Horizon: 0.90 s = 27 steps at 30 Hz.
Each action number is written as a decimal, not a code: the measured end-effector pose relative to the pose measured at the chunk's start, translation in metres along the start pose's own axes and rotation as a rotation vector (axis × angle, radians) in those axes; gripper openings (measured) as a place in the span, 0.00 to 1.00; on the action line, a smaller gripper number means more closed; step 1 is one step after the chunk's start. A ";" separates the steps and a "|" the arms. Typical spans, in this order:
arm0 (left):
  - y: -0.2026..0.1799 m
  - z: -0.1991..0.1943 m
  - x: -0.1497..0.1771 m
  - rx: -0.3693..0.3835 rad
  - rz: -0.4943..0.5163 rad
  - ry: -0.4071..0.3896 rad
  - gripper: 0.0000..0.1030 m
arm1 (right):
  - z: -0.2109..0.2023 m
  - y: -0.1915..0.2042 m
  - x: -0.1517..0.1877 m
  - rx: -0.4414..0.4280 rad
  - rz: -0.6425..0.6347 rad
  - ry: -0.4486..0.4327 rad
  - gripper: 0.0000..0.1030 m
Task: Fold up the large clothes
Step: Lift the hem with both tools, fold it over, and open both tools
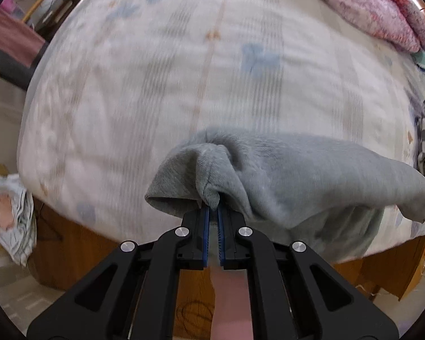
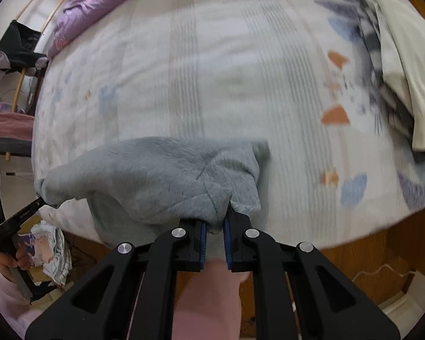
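Observation:
A large grey fleece garment (image 1: 291, 175) hangs stretched between my two grippers above the near edge of the bed. My left gripper (image 1: 212, 208) is shut on one bunched corner of it. My right gripper (image 2: 214, 225) is shut on the other corner of the garment (image 2: 155, 175). The cloth sags between them and drapes over the bed's front edge. The left gripper also shows at the left of the right wrist view (image 2: 39, 201), with cloth pinched at its tip. The lower part of the garment is hidden behind the jaws.
The bed (image 1: 155, 85) has a pale patterned sheet. A pink quilt (image 1: 382, 8) lies at its far right corner, a purple quilt (image 2: 93, 2) at far left. Folded cream and dark clothes (image 2: 402, 65) lie on the right. A heap of laundry (image 1: 11, 215) sits on the floor to the left.

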<state>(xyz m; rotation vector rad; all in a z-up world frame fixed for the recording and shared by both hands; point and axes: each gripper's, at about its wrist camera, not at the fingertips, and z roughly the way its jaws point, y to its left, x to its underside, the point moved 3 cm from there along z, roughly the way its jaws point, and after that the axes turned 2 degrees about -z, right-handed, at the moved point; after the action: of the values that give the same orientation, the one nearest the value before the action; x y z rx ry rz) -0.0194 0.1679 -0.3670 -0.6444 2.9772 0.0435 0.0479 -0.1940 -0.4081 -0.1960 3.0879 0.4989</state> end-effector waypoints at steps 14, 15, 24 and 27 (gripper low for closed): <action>0.015 0.102 0.104 -0.078 -0.013 0.349 0.09 | 0.126 -0.037 0.092 0.146 0.034 0.317 0.16; 0.016 0.107 0.108 -0.083 -0.001 0.388 0.13 | 0.127 -0.038 0.093 0.143 0.052 0.329 0.17; 0.026 0.058 0.107 -0.045 0.067 0.336 0.55 | 0.085 -0.046 0.109 0.269 -0.067 0.366 0.70; 0.011 0.032 0.092 0.028 0.127 0.281 0.22 | 0.052 -0.053 0.096 0.215 0.010 0.267 0.68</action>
<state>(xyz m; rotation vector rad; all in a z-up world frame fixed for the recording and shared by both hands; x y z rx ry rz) -0.1050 0.1417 -0.4082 -0.4946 3.2787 -0.0870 -0.0411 -0.2390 -0.4762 -0.2635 3.3713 0.1477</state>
